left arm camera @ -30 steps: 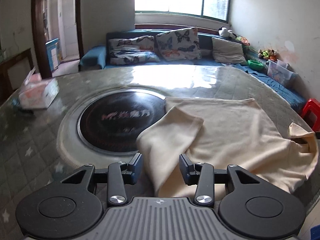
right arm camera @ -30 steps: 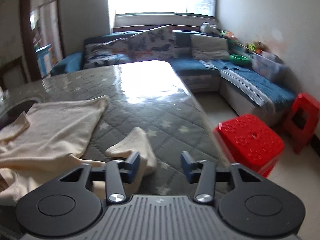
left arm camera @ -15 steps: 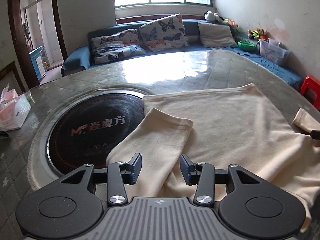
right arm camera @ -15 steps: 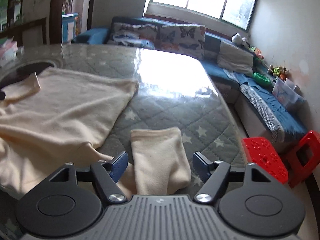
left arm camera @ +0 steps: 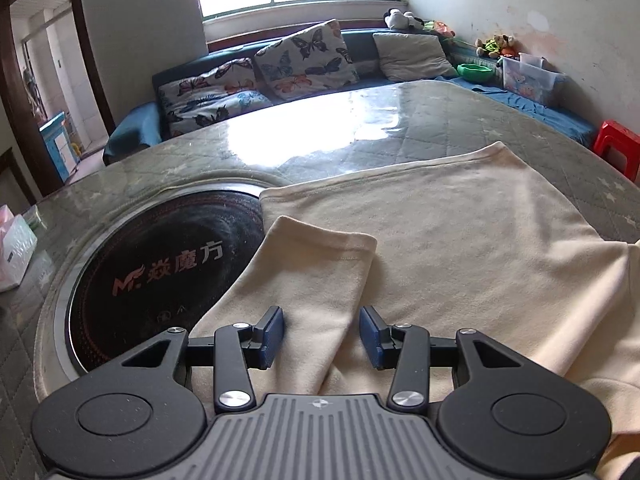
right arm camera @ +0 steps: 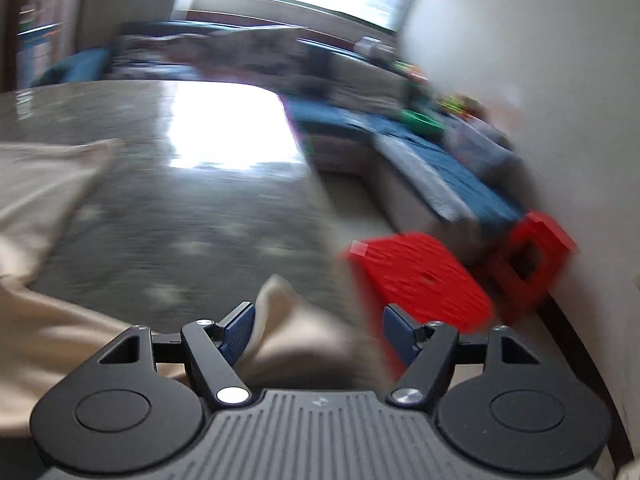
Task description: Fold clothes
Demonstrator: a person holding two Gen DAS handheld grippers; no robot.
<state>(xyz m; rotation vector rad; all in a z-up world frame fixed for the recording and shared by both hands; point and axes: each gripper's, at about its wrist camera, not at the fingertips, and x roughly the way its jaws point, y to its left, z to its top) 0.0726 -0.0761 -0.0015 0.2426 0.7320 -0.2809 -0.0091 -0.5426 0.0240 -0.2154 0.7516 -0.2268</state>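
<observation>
A cream long-sleeved top [left arm camera: 460, 232] lies spread on the quilted grey table [left arm camera: 460, 120]. Its left sleeve [left arm camera: 316, 276] is folded over the body, cuff pointing away. My left gripper [left arm camera: 321, 334] is open, its blue pads either side of that sleeve, just above it. In the blurred right wrist view, my right gripper [right arm camera: 318, 334] is open wide with the other sleeve [right arm camera: 292, 332] bunched between its pads. The body of the top [right arm camera: 36, 216] lies to the left.
A round black hotplate [left arm camera: 160, 264] is set in the table left of the top. A tissue box [left arm camera: 16, 252] stands at the far left. A blue sofa with cushions [left arm camera: 304, 60] runs behind. Red stools [right arm camera: 424, 280] stand past the table's right edge.
My left gripper moved closer over the folded sleeve. My right gripper swung right and lower over the other sleeve, which now looks bunched; its view is motion-blurred.
</observation>
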